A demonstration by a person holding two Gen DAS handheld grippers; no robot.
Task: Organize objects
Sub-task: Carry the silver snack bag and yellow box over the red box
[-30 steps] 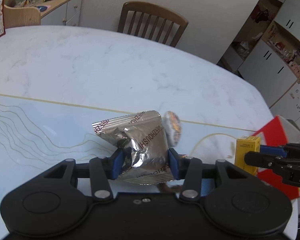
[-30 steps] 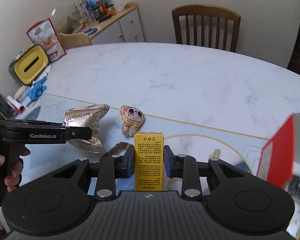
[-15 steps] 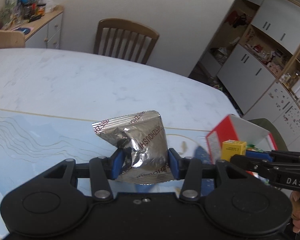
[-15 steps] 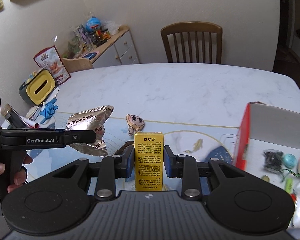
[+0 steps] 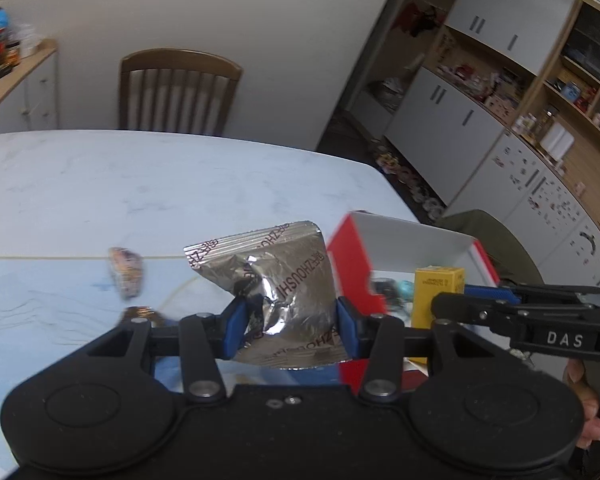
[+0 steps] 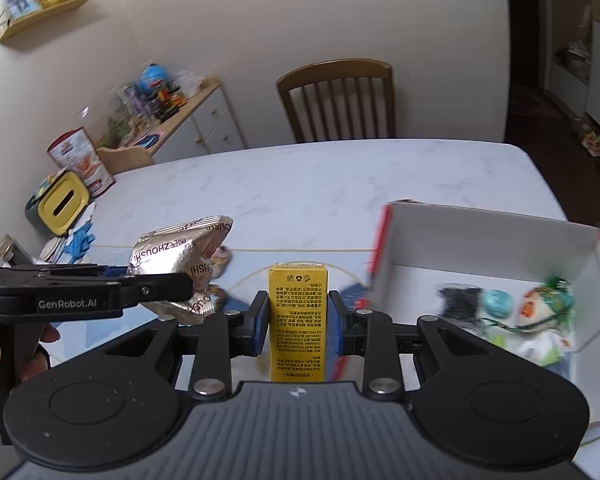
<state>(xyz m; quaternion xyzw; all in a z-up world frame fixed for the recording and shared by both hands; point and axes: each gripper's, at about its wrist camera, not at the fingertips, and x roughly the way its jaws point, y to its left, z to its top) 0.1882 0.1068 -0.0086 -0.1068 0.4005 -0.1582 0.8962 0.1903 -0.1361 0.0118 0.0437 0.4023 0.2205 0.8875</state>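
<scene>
**Tongs loaded on both sides, box to the right**

Left wrist view: left tongs (image 5: 286,328) clenched on a crumpled silver foil snack pouch (image 5: 274,288), blue pads pressing its lower half from both sides. Pouch is held up off the white marble-look counter (image 5: 140,184). Just behind and right of the pouch sits a red-sided cardboard box with white interior (image 5: 350,264), open at the top. Right tongs (image 5: 444,304) come in from the right edge, grasping a small yellow rectangular carton (image 5: 438,292) in front of the box's open side. A person's fingers (image 5: 584,400) show under that tool's handle. Left of the pouch, a small blurred plush figure (image 5: 126,274) lies on the pale blue mat (image 5: 40,300) covering the near part of the counter. Brown wooden chair (image 5: 178,92) stands at the far edge.

Right wrist view: right tongs (image 6: 298,320) grip the yellow carton (image 6: 297,320) upright, pads on its two narrow sides, printed face toward the camera. Box (image 6: 480,240) is just right of the carton, holding several small items, blurred: something dark, a teal ball, a white-and-orange toy with green string. Left tongs (image 6: 172,284) enter from the left with the foil pouch (image 6: 172,256) held above the counter (image 6: 320,184), well left of the box. Yellow-lidded container (image 6: 62,208) sits at the counter's far left.
</scene>
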